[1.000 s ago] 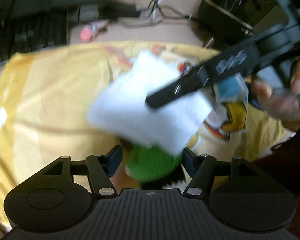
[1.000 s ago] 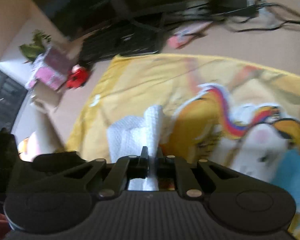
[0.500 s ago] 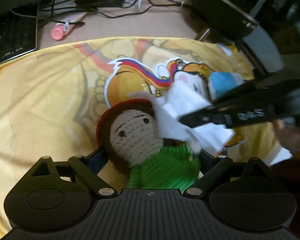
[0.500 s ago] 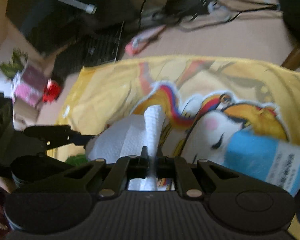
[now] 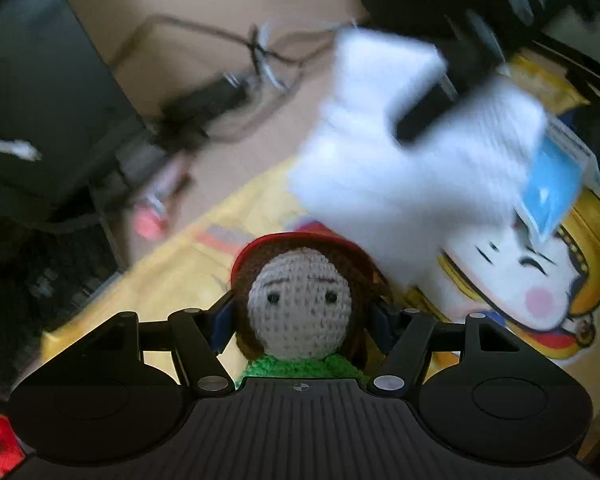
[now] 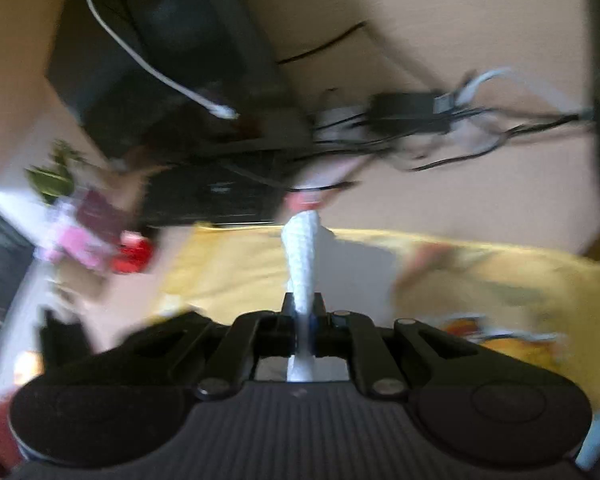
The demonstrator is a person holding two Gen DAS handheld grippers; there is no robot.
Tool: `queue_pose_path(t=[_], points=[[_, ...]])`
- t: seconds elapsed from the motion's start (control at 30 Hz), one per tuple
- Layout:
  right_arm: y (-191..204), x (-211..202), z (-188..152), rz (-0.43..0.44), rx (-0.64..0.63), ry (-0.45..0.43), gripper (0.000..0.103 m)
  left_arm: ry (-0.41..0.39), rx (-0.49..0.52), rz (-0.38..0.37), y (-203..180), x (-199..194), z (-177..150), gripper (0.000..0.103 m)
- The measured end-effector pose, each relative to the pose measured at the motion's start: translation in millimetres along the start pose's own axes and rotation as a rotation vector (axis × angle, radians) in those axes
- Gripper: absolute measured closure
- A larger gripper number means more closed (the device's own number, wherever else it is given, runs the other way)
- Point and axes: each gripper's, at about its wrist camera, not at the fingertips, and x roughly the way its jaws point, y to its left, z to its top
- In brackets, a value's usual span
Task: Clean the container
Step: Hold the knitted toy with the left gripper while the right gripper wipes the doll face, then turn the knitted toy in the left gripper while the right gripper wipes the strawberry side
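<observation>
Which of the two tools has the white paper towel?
The right tool: it pinches the white paper towel, while the left tool grips a crocheted doll.

Dim, warm light; heavy motion blur, fisheye bending at edges.

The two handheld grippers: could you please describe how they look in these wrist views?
Both the left gripper and the right gripper are matte black, with a ribbed central housing, two rounded side lobes, angled linkage bars on silver pivot pins, and blue-padded jaws. No cables or sleeves show.
</observation>
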Motion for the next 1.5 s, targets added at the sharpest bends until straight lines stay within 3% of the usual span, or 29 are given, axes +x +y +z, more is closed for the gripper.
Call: queue_pose_path(t=[0.07, 0.13, 0.23, 0.43, 0.63, 0.77, 0.87, 0.93, 1.0, 1.07, 1.17, 1.27, 1.33, 1.4, 1.5], points=[[0, 13, 3, 0.114, 0.060, 0.046, 0.096, -0.007, -0.011, -0.012, -1, -5, -4, 0.029], [-2, 31, -1, 0.129, 0.078, 0.117, 0.096, -0.016, -0.027, -0.036, 0, -12, -7, 0.025], [-1, 41, -15, -0.022, -0.005, 0.145, 0.098, -0.016, -0.073, -0.104, 6, -17, -10, 0.017], [-21, 17, -31, -0.063, 0.042, 0.102, 0.096, -0.006, -0.106, -0.161, 18, -24, -21, 0.013], [-44, 20, -38, -0.231, 0.057, 0.127, 0.096, -0.025, -0.171, -0.253, 52, -29, -9, 0.010], [-49, 10, -42, -0.220, 0.081, 0.104, 0.096, -0.009, -0.142, -0.309, 56, -12, 16, 0.008], [-51, -3, -41, -0.212, 0.090, 0.048, 0.096, 0.058, -0.075, -0.328, 48, 15, 28, 0.007], [-52, -12, -36, -0.213, 0.095, 0.012, 0.096, 0.097, -0.077, -0.342, 48, 29, 30, 0.009], [-49, -19, -29, -0.242, 0.082, -0.021, 0.096, 0.118, -0.122, -0.321, 52, 35, 31, 0.030], [-43, -25, -19, -0.263, 0.054, -0.059, 0.096, 0.072, -0.159, -0.270, 57, 26, 36, 0.031], [-30, -35, -4, -0.221, 0.024, -0.105, 0.096, -0.124, -0.151, -0.117, 58, -10, 44, 0.032], [-14, -46, 6, -0.054, 0.018, -0.140, 0.096, -0.270, -0.136, -0.008, 50, -29, 38, 0.032], [-8, -45, 10, 0.102, 0.055, -0.124, 0.096, -0.256, -0.163, -0.005, 47, -27, 27, 0.036], [-4, -36, 8, 0.187, 0.065, -0.086, 0.097, -0.210, -0.208, -0.073, 46, -22, 16, 0.038], [5, -5, -2, 0.138, 0.006, 0.007, 0.095, -0.185, -0.253, -0.120, 42, -21, 1, 0.038]])
